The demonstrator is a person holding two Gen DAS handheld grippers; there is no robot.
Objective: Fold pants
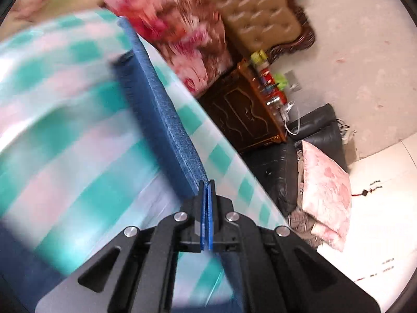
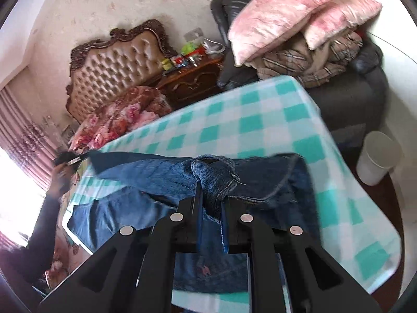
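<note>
**Both claws clamping denim, fold in progress**

Left gripper [image 1: 207, 190] is pinching an edge of the jeans [image 2: 166, 180], fingers closed on it, fabric stretching taut away from it. Right gripper [image 2: 211, 198] is clamping a bunched wad of denim, looks like the waistband. Jeans are hanging lifted between the two, lower part lying on the checkered tablecloth [image 2: 260, 120]. Judging: fold partway through, lifted layer not yet laid down; flattening and any further folds left.
</note>
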